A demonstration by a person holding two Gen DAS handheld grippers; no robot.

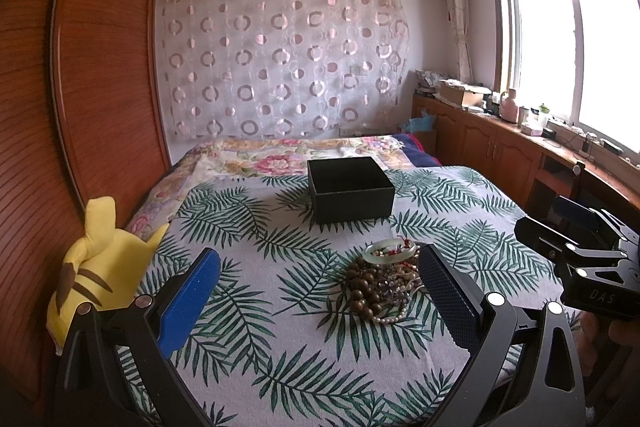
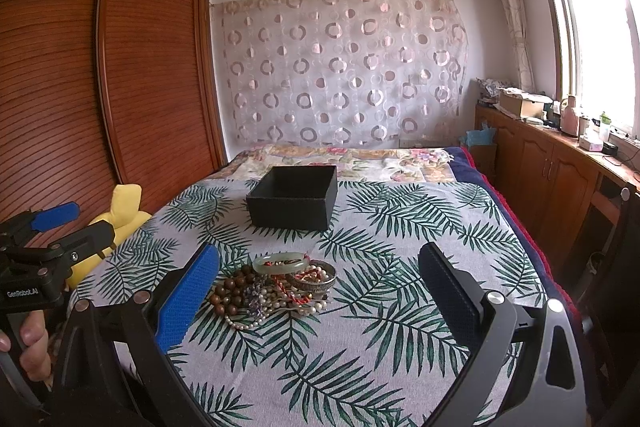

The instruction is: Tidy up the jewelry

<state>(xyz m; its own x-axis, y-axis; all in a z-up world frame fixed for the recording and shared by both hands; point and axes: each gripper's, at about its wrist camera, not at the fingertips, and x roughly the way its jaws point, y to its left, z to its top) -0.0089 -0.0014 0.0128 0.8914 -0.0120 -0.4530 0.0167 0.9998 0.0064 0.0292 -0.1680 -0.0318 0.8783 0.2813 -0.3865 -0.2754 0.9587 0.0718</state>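
Observation:
A heap of jewelry [image 1: 384, 279] [image 2: 276, 287] lies on the palm-leaf cloth [image 1: 280, 327]: a pale green bangle [image 2: 282, 263], brown wooden beads [image 2: 232, 291], pearls and a silver bangle [image 2: 316, 279]. Behind it stands an open black box [image 1: 350, 189] [image 2: 294, 199], and no contents show from here. My left gripper [image 1: 320, 253] is open, with the heap just inside its right finger. My right gripper [image 2: 319, 251] is open too, the heap near its left blue finger. Each gripper shows at the other view's edge [image 1: 544, 217] [image 2: 94, 219], both above the cloth.
A yellow plush toy [image 1: 104, 259] [image 2: 124, 203] sits at the bed's left edge against a wooden wardrobe [image 1: 80, 67]. Low wooden cabinets [image 1: 500, 147] with clutter run under the window on the right. A hand [image 2: 32, 343] holds the left gripper's handle.

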